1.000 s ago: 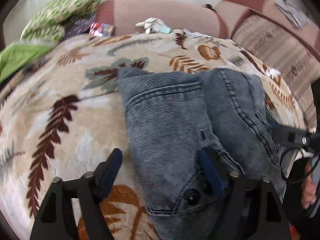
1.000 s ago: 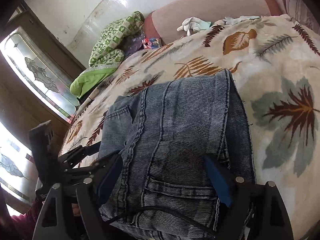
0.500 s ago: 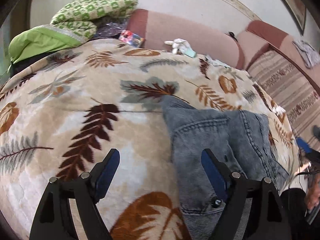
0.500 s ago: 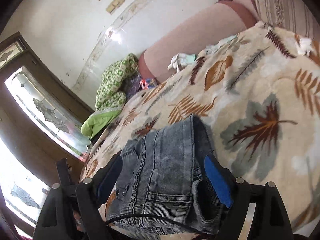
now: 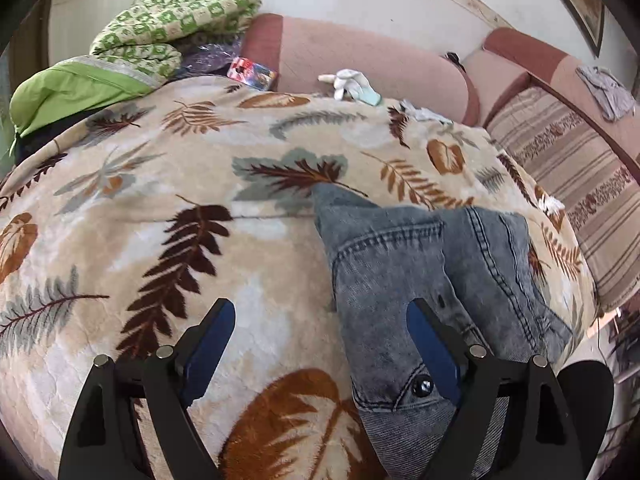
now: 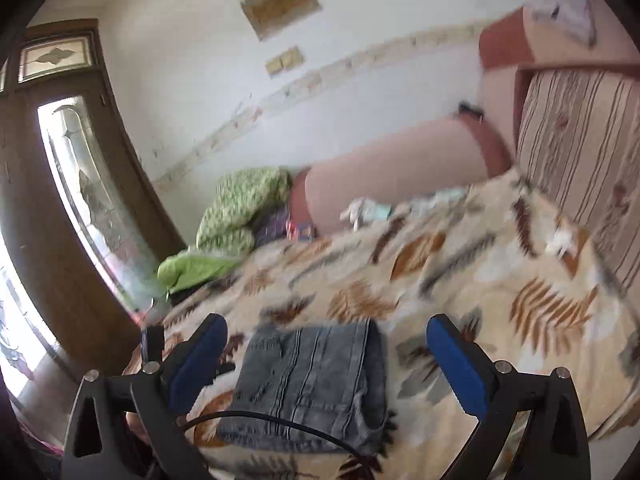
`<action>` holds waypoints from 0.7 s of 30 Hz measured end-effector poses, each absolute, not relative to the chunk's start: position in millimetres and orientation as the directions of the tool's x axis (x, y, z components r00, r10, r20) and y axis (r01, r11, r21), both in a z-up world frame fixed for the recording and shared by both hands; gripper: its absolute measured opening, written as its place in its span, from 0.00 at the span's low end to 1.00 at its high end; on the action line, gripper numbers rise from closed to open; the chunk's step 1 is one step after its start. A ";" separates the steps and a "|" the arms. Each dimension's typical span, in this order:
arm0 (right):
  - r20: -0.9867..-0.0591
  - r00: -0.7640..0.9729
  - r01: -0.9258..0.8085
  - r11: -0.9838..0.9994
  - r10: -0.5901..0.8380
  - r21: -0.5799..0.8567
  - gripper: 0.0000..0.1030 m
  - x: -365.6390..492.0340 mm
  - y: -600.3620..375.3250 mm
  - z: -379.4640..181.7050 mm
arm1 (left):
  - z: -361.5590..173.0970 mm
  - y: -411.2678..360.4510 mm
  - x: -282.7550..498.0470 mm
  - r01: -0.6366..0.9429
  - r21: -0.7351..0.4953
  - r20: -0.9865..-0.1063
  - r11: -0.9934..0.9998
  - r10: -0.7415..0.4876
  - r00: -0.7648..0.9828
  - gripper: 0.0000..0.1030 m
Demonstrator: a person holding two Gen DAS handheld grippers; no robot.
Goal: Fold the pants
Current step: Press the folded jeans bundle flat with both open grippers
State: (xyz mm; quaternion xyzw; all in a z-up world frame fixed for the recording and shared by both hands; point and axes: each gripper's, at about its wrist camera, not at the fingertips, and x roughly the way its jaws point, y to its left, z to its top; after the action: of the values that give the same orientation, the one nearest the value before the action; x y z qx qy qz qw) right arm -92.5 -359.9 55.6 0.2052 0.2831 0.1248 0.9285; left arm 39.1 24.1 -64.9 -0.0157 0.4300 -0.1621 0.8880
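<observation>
Left gripper (image 5: pixel 316 338): jaws are spread wide and opening; nothing is gripped, though the right finger is seen over the near edge of the jeans.
Right gripper (image 6: pixel 326 354): jaws are spread wide and opening; nothing is held between them, and the jeans are seen beyond the gap.
Jeans (image 5: pixel 420 272): laid folded in a compact stack on the near right part of the blanket.
Blanket (image 5: pixel 160 208): leaf-patterned, spread under the jeans.
Glove (image 5: pixel 352 82): white, left at the far edge.
Pillows (image 5: pixel 168 20): green, piled far left.
</observation>
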 end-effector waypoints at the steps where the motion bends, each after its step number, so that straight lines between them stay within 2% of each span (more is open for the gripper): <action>1: -0.534 0.753 -0.110 0.873 0.385 0.475 0.98 -74.3 -352.1 32.0 | -66.9 21.7 38.4 0.289 -0.158 -0.763 0.944 -0.302 0.572 0.85; 4: -0.625 0.640 -0.044 0.833 0.447 0.551 0.98 -39.7 -346.0 -31.3 | -70.8 18.0 36.0 0.318 -0.163 -0.766 0.934 -0.323 0.556 0.85; 6: -0.635 0.619 -0.018 0.817 0.462 0.577 0.98 -26.7 -350.3 -53.2 | -72.8 17.2 37.4 0.336 -0.187 -0.765 0.923 -0.351 0.539 0.85; 10: -0.677 0.548 0.007 0.807 0.491 0.591 0.98 -0.8 -359.9 -79.5 | -78.3 14.6 43.1 0.342 -0.236 -0.772 0.909 -0.390 0.502 0.85; 15: -0.623 0.503 0.004 0.719 0.599 0.695 0.98 19.1 -369.0 -98.1 | -81.6 1.7 40.6 0.388 -0.202 -0.776 0.899 -0.389 0.496 0.85; 18: -0.660 0.466 0.025 0.737 0.589 0.676 0.98 22.0 -360.8 -105.1 | -86.5 -2.7 39.9 0.390 -0.186 -0.791 0.902 -0.373 0.485 0.85; 21: -0.683 0.430 -0.006 0.758 0.591 0.652 0.98 24.9 -346.2 -108.0 | -90.8 -1.0 43.3 0.380 -0.224 -0.796 0.897 -0.394 0.460 0.85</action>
State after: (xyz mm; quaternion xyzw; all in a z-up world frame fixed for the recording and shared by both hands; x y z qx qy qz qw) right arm 24.9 -346.2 -108.0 0.2927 0.4997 0.1882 0.7932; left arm 43.3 -1.0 -90.8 -0.0071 0.4678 -0.2265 0.8543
